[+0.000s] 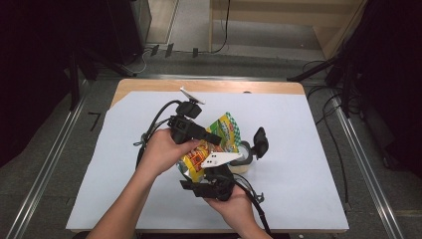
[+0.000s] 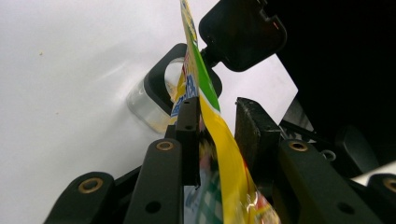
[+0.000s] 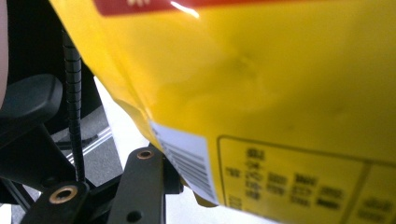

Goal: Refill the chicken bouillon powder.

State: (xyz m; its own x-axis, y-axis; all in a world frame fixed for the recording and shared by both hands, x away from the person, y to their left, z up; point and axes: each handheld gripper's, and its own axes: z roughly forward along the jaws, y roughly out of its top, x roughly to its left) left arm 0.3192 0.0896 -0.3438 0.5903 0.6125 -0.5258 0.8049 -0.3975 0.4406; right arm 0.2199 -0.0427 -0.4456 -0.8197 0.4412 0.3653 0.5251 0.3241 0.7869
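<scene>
Big white sheet under the clear container, landmark for everything here. Snack bag held up tilted right above that container. Looks like a light, crinkly, slippery foil pack, probably with crushable stuff inside, so better grabbed at the flat seams than the belly. Left gripper on the bag's edge above the container, jaws spread loosely round the film, touching with one pad, just clear with the other. Right gripper at the bag's bottom corner, on the near side of the container; can't tell if actually pinching. Black flip lid open just beyond the container's rim.
</scene>
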